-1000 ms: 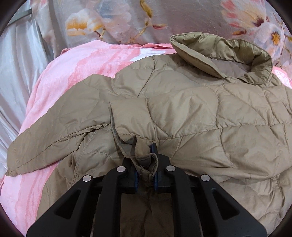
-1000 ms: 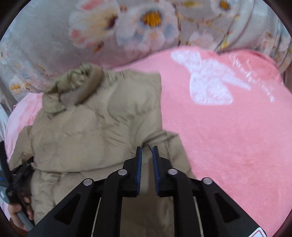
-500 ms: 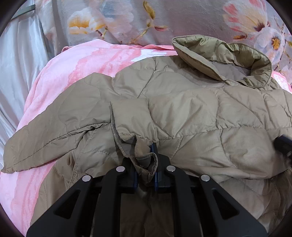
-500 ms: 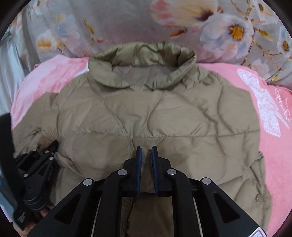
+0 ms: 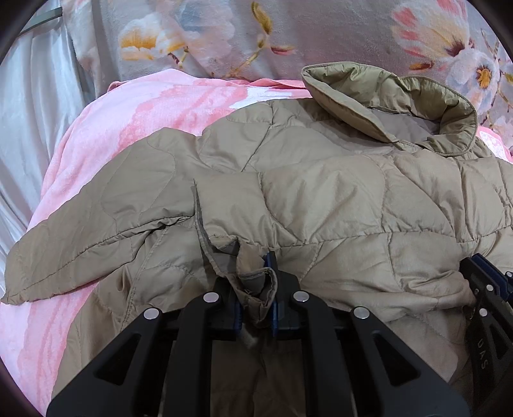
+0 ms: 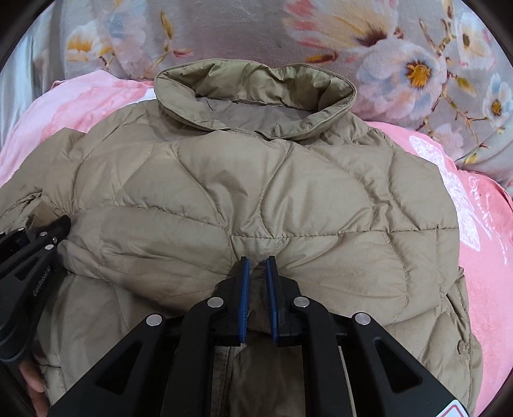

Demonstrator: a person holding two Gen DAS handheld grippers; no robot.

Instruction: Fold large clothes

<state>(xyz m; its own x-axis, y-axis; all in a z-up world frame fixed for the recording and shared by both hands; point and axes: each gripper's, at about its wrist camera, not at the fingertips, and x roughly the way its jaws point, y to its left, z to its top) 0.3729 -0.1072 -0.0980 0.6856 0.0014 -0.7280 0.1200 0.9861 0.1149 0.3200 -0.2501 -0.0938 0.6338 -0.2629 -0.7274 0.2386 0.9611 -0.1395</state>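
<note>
Jacket lies back-up on pink blanket, collar at the far end — long axis runs straight away from both tools. Left gripper pinched on a bunched hem fold; right gripper nearly closed on the near hem edge, grip looks light. Both equally near. Floral fabric behind — soft, roomy surface.

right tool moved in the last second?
Yes. The right tool swung left from the pink blanket and now sits centered on the jacket, below its collar.
</note>
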